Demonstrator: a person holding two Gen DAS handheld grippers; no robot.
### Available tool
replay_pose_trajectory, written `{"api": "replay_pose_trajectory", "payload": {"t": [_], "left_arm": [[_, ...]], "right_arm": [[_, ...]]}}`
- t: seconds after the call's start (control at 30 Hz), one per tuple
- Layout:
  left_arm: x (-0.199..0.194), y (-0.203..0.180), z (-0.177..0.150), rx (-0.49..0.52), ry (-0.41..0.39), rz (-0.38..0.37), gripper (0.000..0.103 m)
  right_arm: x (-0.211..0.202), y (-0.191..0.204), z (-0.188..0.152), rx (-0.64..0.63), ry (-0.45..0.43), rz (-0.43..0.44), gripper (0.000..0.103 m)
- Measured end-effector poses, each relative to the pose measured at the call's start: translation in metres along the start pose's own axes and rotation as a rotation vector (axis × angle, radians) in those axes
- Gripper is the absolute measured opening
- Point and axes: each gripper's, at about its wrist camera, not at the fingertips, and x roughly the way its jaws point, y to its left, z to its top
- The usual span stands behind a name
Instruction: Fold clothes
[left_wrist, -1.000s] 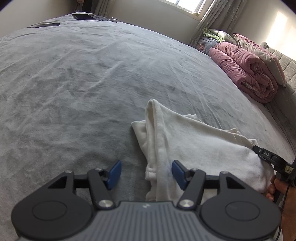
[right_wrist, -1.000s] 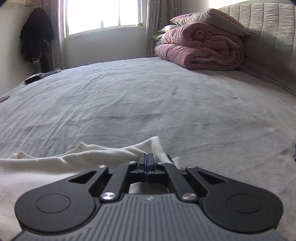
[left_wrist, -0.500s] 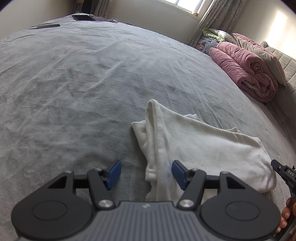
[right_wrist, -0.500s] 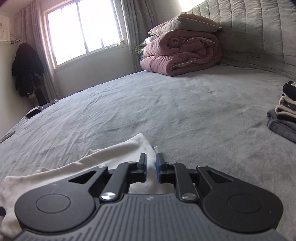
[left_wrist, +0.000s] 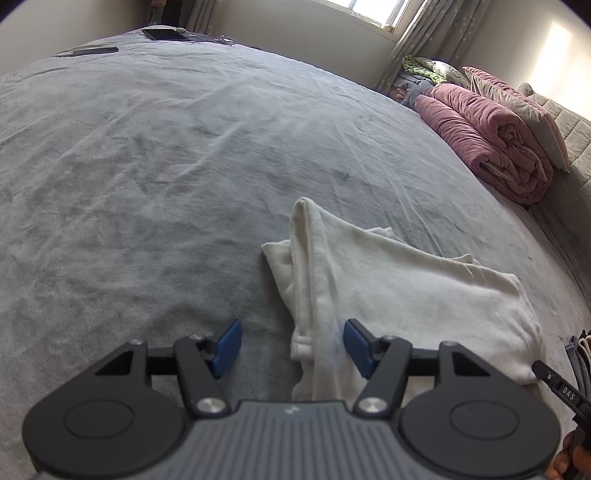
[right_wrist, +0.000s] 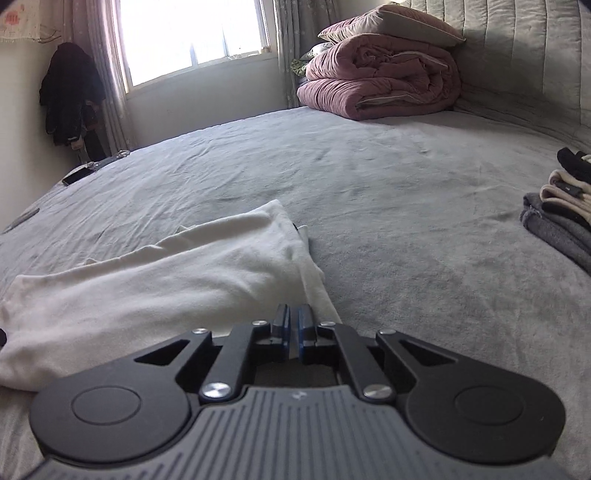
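Observation:
A white garment lies partly folded on the grey bed, with a raised ridge of cloth running along its left side. My left gripper hovers open over the garment's near left end, and the hem lies between its blue pads without being held. In the right wrist view the same garment stretches away to the left. My right gripper sits at its near right corner, pads closed to a thin slit, with nothing clearly pinched. The right gripper's tip also shows beside that corner.
A rolled pink quilt and a pillow sit by the headboard at the far right. A stack of folded clothes lies on the bed to the right. A phone rests at the far edge. A hand shows at bottom right.
My right gripper let go of the garment's corner, drew back and rose, then narrowed its pads again. The garment now lies flat. My left gripper has stayed open and still.

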Motion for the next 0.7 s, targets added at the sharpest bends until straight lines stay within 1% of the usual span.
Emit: {"api": "replay_pose_trajectory", "payload": {"t": [0.13,0.2,0.23,0.27,0.3,0.33,0.4,0.47,0.5,0.53,0.57,0.7], "left_arm": [[0.0,0.0,0.0,-0.005,0.001,-0.002,0.063],[0.0,0.0,0.0,-0.006,0.002,-0.002,0.063],[0.0,0.0,0.0,-0.006,0.002,-0.002,0.063],[0.0,0.0,0.0,-0.006,0.002,-0.002,0.063],[0.0,0.0,0.0,-0.007,0.002,-0.002,0.063],[0.0,0.0,0.0,-0.007,0.001,-0.001,0.063],[-0.001,-0.001,0.0,-0.006,0.001,0.001,0.063],[-0.001,-0.001,-0.001,-0.004,0.0,0.004,0.063],[-0.001,-0.001,-0.001,-0.004,0.0,0.004,0.063],[-0.001,-0.001,0.0,-0.003,0.0,0.005,0.063],[-0.001,-0.001,-0.001,-0.003,0.0,0.005,0.063],[-0.001,-0.001,0.0,-0.002,-0.001,0.006,0.064]], "right_arm": [[-0.004,-0.012,-0.006,0.083,0.023,0.009,0.002],[-0.008,-0.015,-0.008,0.098,0.032,0.011,0.002],[-0.009,-0.017,-0.009,0.111,0.04,0.01,0.006],[-0.011,-0.019,-0.011,0.136,0.041,0.013,0.015],[-0.013,-0.022,-0.012,0.163,0.042,0.015,0.015],[-0.016,-0.025,-0.014,0.19,0.043,0.018,0.018],[-0.017,-0.026,-0.015,0.269,0.039,0.07,0.031],[-0.019,-0.027,-0.017,0.349,0.035,0.126,0.065],[-0.02,-0.028,-0.018,0.389,0.033,0.153,0.071],[-0.021,-0.029,-0.018,0.429,0.03,0.181,0.075],[-0.021,-0.029,-0.019,0.469,0.028,0.209,0.076],[-0.016,-0.019,-0.019,0.51,0.014,0.224,0.078]]}}
